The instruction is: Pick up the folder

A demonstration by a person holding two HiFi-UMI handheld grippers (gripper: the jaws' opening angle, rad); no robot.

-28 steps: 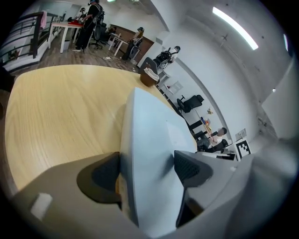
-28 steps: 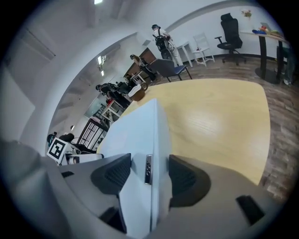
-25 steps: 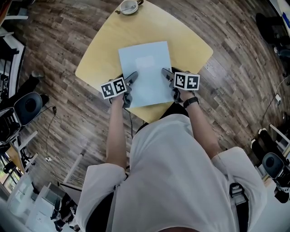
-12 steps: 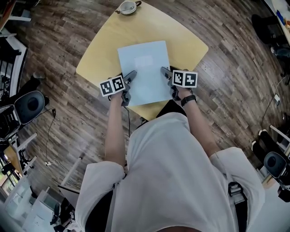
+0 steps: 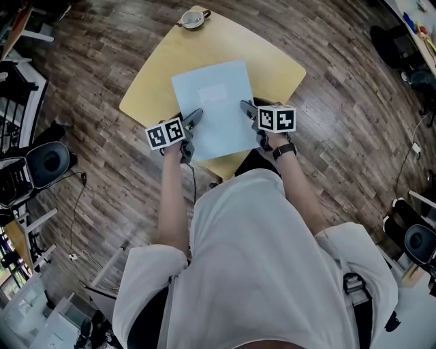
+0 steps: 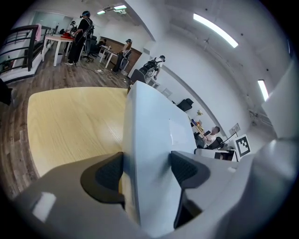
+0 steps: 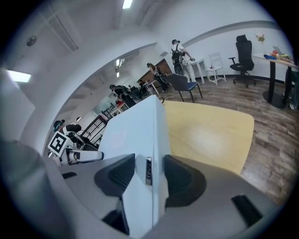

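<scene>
A pale blue folder (image 5: 211, 109) is held over the light wooden table (image 5: 276, 68), one gripper on each side edge. My left gripper (image 5: 193, 120) grips its left edge, and in the left gripper view both pads press on the folder (image 6: 149, 126) standing edge-on between them (image 6: 147, 170). My right gripper (image 5: 246, 109) is at the right edge. Its jaws are closing, with the folder (image 7: 135, 126) and its small metal clip between the pads (image 7: 148, 175), which touch it on both sides.
A small bowl (image 5: 193, 18) sits at the table's far corner. A black office chair (image 5: 42, 162) stands on the wooden floor at the left. Desks, chairs and several people show far off in both gripper views.
Both grippers have risen together with the folder between them, so its near edge has come up off the table. The bowl has not moved.
</scene>
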